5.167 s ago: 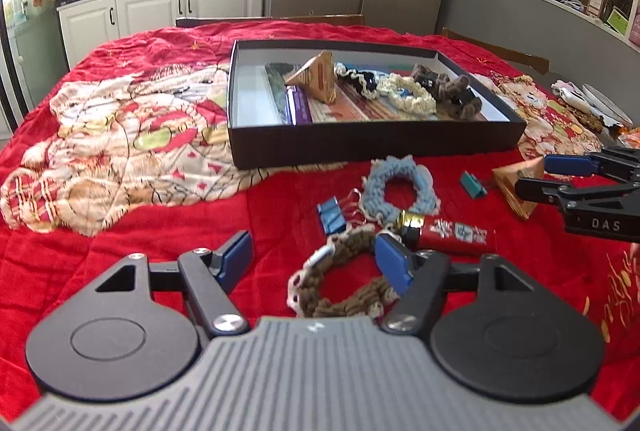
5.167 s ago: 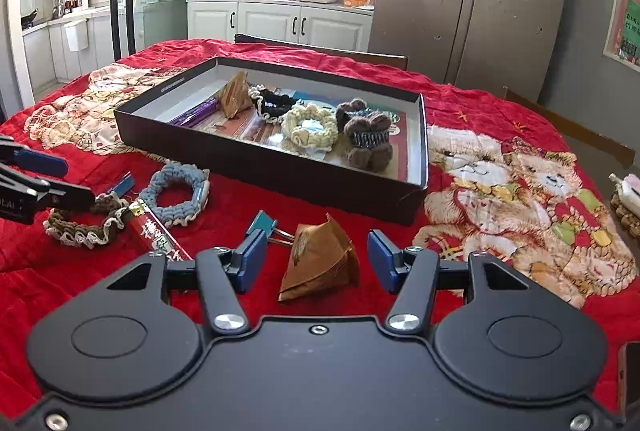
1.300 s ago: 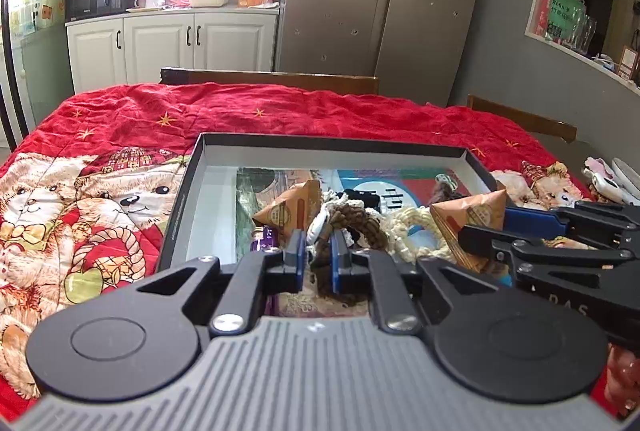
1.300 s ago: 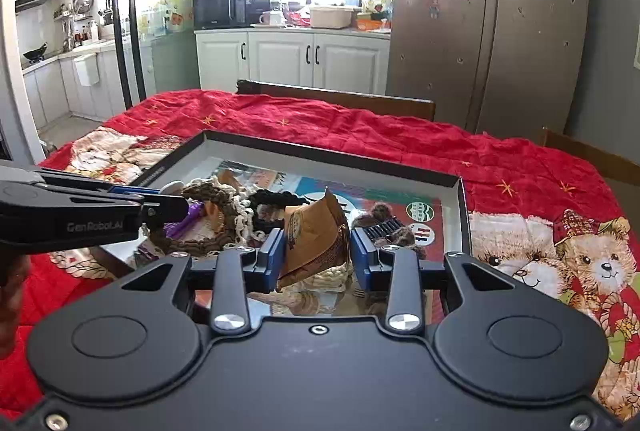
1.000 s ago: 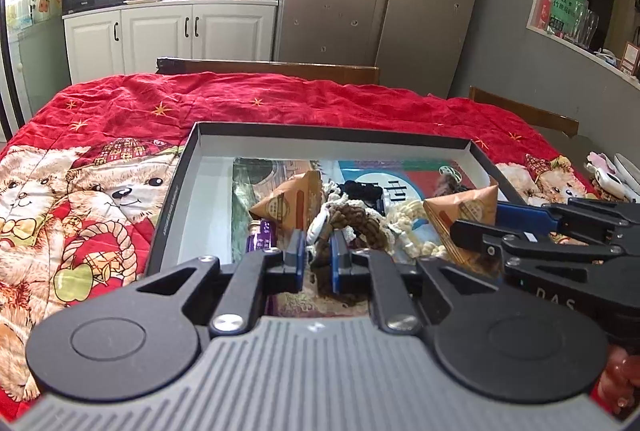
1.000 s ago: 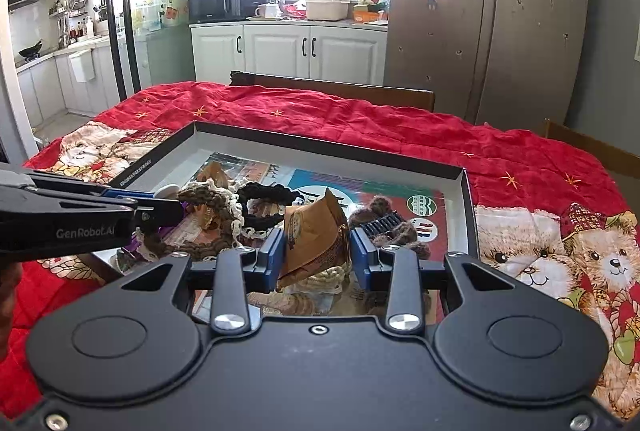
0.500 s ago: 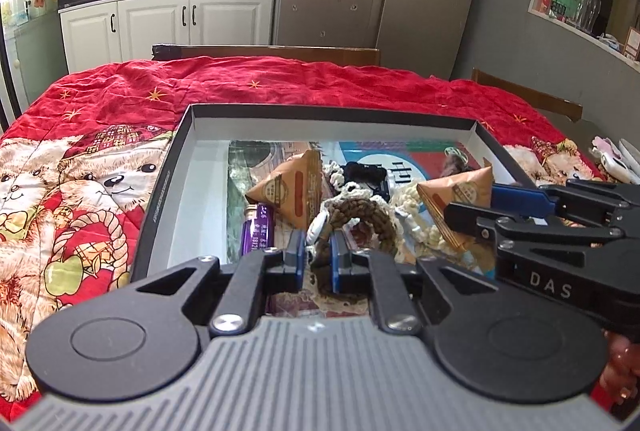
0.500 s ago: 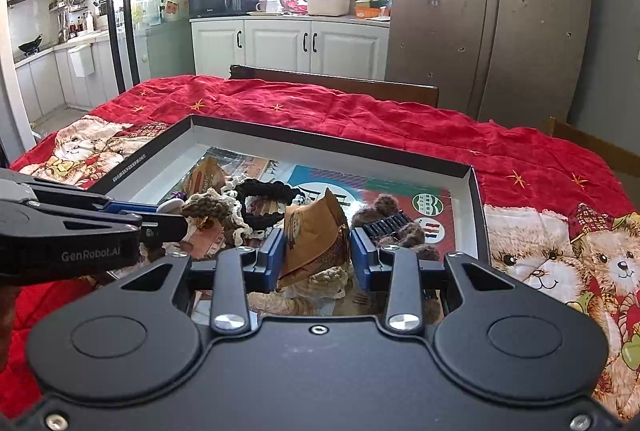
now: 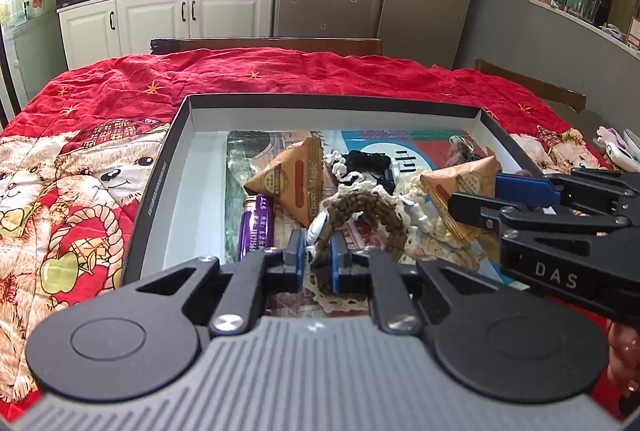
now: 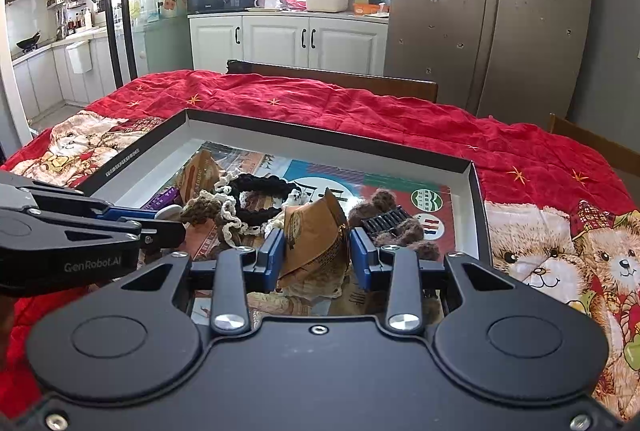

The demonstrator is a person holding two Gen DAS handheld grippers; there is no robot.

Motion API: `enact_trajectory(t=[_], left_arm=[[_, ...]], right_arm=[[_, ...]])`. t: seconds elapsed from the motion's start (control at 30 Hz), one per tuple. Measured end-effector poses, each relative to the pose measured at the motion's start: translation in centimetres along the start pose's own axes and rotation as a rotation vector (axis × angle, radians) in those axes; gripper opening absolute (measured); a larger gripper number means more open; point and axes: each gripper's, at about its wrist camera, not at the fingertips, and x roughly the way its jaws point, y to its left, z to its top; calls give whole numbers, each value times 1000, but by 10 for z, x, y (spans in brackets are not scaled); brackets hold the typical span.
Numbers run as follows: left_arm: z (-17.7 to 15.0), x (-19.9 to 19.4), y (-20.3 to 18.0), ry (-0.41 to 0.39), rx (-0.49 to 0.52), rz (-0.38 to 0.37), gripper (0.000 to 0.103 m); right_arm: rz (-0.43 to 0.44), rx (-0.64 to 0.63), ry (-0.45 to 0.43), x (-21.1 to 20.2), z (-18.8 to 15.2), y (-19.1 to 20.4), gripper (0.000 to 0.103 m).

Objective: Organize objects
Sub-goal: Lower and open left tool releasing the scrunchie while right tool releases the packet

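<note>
Both grippers hovering over box [image 9: 160,167]: I'm pinching brown scrunchie [image 9: 360,205] left [image 9: 316,265], paper pyramid [image 10: 316,235] right [image 10: 318,255]; second pyramid [image 9: 292,179], purple tube [image 9: 256,227] crowding the near-left corner.

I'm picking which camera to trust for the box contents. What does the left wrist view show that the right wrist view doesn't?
Only the left wrist view shows the whole purple tube lying flat in the box; it barely peeks out in the right view. Only the right wrist view shows the fuzzy brown toy clearly. Both show the left gripper shut on the brown scrunchie, the right gripper holding a brown triangular packet, and the box.
</note>
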Motion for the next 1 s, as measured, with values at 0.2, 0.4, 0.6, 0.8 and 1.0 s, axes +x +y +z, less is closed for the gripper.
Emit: enact_trajectory(t=[0.2, 0.4, 0.6, 0.8, 1.0], left_arm=[[-1, 2, 0, 7, 2, 3, 16], [-1, 2, 1, 11, -7, -2, 29], [1, -1, 1, 7, -8, -4, 39], [2, -5, -2, -6, 8, 6, 45], [4, -12, -1, -18, 11, 10, 54]], right_arm=[[-1, -10, 2, 1, -1, 1, 35], [-3, -10, 1, 1, 0, 1, 37], [-4, -8, 1, 1, 0, 0, 38], [-10, -9, -4, 0, 1, -1, 40], [-7, -4, -17, -5, 3, -1, 45]])
